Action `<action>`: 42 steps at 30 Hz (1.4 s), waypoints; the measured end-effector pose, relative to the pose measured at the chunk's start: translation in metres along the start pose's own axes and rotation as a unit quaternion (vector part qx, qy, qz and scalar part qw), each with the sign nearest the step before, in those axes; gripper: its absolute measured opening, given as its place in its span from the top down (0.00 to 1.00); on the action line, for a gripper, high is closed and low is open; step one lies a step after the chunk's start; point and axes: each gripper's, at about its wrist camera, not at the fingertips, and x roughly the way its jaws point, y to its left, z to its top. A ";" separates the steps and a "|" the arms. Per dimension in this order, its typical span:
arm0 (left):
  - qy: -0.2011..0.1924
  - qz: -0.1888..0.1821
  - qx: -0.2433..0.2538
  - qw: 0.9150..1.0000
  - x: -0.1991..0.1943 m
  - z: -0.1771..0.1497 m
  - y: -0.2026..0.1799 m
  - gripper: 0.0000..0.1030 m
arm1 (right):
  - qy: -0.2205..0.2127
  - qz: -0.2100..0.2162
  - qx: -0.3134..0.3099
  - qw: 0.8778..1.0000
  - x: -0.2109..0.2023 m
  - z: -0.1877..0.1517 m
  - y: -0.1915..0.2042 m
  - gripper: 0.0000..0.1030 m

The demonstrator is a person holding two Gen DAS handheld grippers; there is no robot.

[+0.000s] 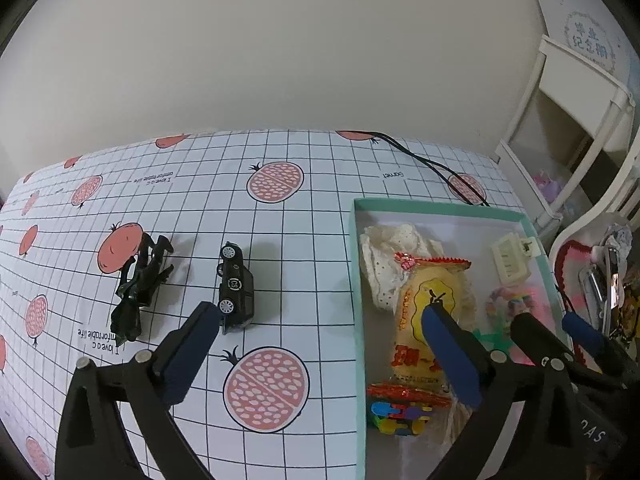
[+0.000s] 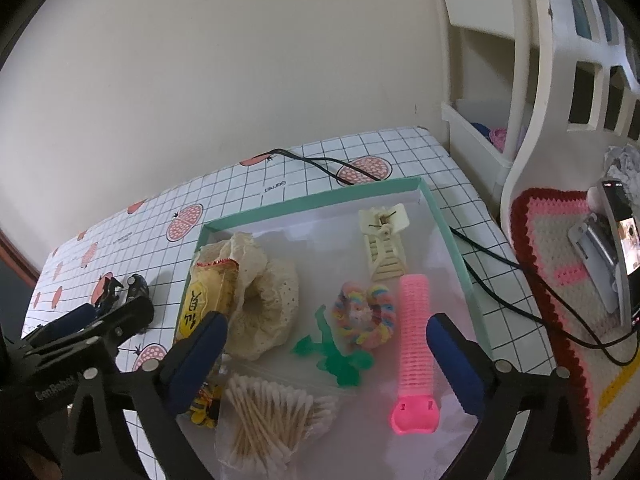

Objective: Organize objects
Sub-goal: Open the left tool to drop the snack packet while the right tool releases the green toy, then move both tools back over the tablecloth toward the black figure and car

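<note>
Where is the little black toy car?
In the left wrist view, the black toy car lies on its side on the checked tablecloth, between the black toy horse and the teal box, outside it.

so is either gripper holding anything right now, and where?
Nothing held. Left gripper is open above the tablecloth beside the toy car; right gripper is open over the box.

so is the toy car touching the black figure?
Apart. Left wrist view shows bare tablecloth between the toy car and the black figure.
</note>
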 end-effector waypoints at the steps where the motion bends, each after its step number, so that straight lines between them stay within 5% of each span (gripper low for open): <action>1: -0.001 0.001 -0.001 1.000 0.000 0.000 0.001 0.02 | 0.001 -0.001 -0.001 1.000 0.001 0.000 0.000 0.00; 20: -0.030 0.015 -0.020 0.999 -0.014 0.006 0.022 0.00 | -0.010 -0.004 -0.016 1.000 -0.008 0.006 0.017 0.00; 33: -0.085 0.066 -0.092 0.990 -0.042 0.019 0.131 0.00 | -0.094 0.014 -0.058 0.994 -0.039 0.022 0.082 0.00; 42: -0.067 0.081 -0.119 0.987 -0.038 0.013 0.182 0.00 | -0.099 0.060 -0.092 0.989 -0.036 0.020 0.144 0.00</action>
